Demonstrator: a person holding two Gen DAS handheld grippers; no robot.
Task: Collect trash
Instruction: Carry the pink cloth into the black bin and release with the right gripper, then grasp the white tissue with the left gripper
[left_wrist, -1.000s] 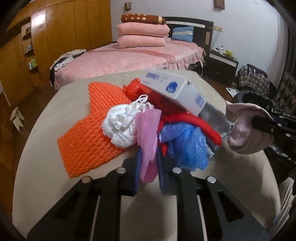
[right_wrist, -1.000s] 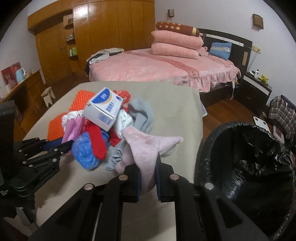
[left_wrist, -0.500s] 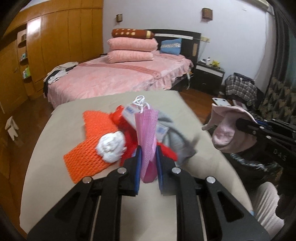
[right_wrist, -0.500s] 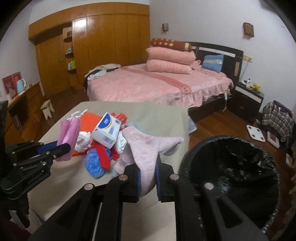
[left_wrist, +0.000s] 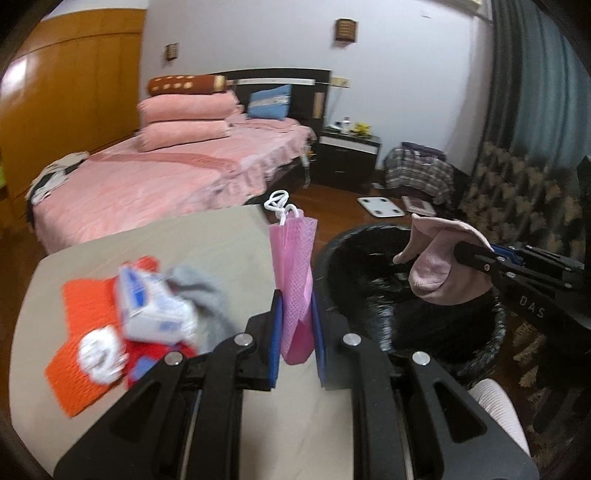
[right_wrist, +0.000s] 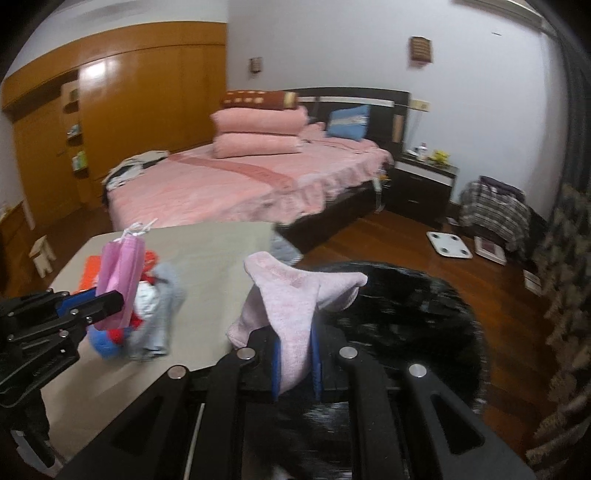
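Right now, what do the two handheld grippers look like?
Both are matte black linkage frames with silver pivot rivets and blue pads inside the fingers. The left gripper and right gripper look alike; white letters "DAS" mark the right one's side. No cables, hands or sleeves are identifiable.

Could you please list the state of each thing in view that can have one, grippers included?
Left gripper: shut on the pink mesh bag.
Pink mesh bag: held, lifted off the table.
Right gripper: shut on the pink sock.
Pink sock: held over the bin.
Bin: open, black liner in.
Box: lying on the pile.
Orange mat: flat on the table.
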